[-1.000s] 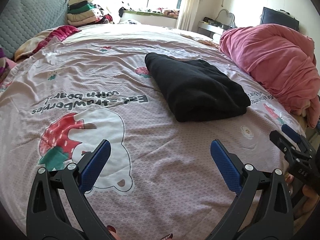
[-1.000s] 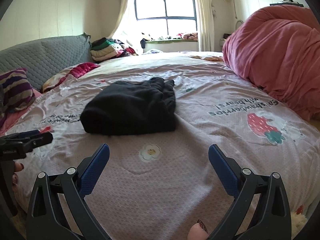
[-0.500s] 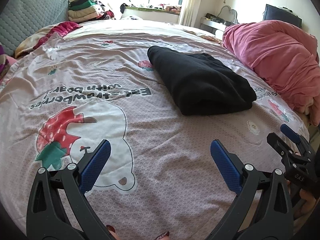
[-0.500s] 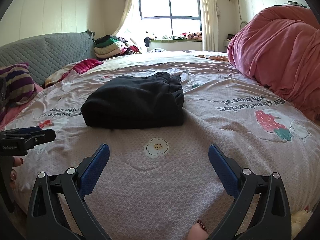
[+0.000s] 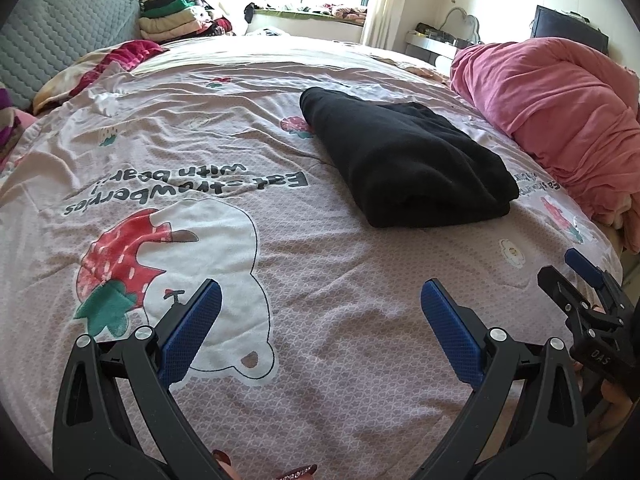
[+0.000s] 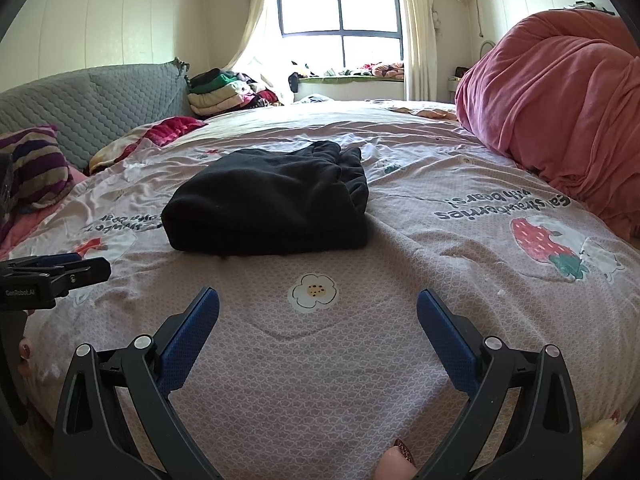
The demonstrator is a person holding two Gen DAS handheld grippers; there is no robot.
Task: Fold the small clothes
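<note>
A black garment (image 5: 404, 160) lies folded into a thick rectangle on the pink strawberry-print bedsheet (image 5: 280, 280). In the right wrist view the same black garment (image 6: 272, 204) sits straight ahead, its folded edge toward me. My left gripper (image 5: 320, 320) hovers open above the sheet, short of the garment and to its left, holding nothing. My right gripper (image 6: 318, 320) is open too, over a printed flower, with a stretch of bare sheet between it and the garment. The right gripper also shows at the right edge of the left wrist view (image 5: 576, 280).
A bulky pink duvet (image 5: 560, 112) is heaped along the bed's right side. A grey quilted headboard (image 6: 92, 104) and striped pillow (image 6: 32, 168) stand at the left. Stacked folded clothes (image 6: 220, 92) sit by the window at the far end.
Both grippers have edged a little forward toward the black garment, which looks slightly nearer. Both stayed open. The garment has not moved.
</note>
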